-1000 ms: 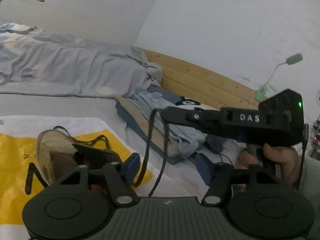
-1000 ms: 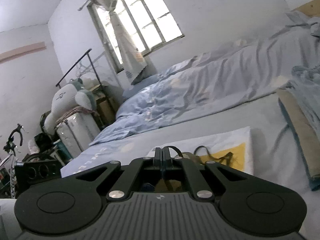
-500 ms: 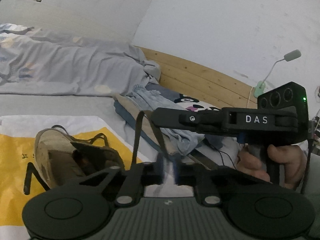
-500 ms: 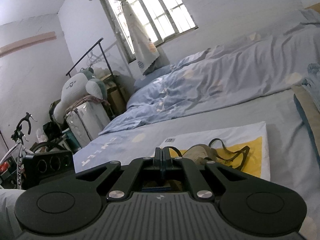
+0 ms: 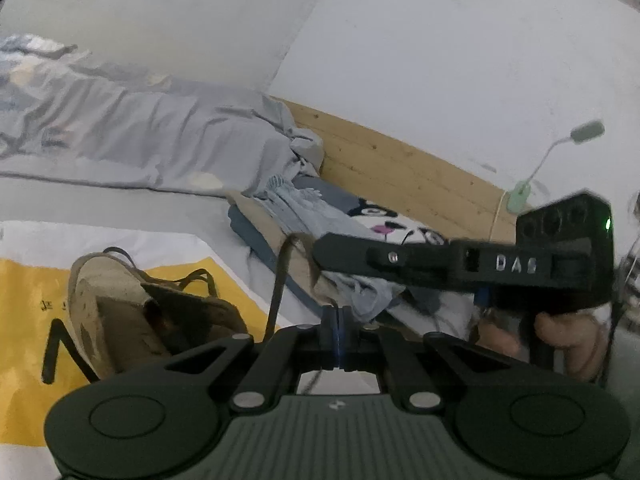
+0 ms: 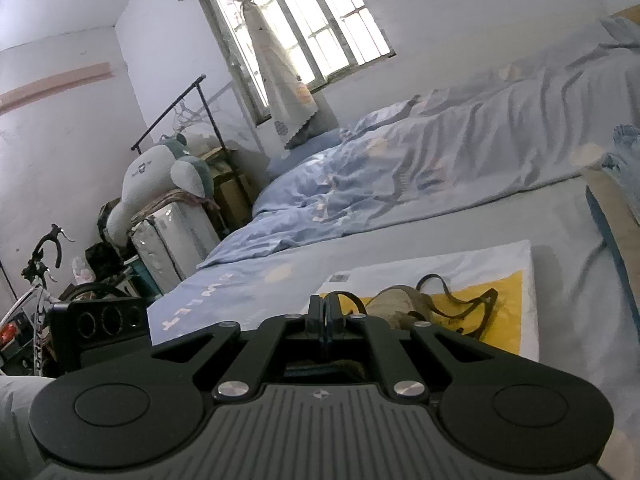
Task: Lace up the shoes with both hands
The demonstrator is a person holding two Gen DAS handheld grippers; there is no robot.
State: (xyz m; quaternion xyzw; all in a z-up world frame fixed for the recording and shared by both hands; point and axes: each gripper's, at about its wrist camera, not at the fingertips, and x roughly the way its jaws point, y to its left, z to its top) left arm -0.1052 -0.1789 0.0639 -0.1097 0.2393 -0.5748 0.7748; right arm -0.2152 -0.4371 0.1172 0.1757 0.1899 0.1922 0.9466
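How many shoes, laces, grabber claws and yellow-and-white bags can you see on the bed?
Shoe: 1
Lace: 1 dark lace, pinched by both claws
Grabber claws: 2, the left gripper and the right gripper
Yellow-and-white bag: 1
Total: 5

rumpled duvet, plush toy, bicycle, perhaps a suitcase.
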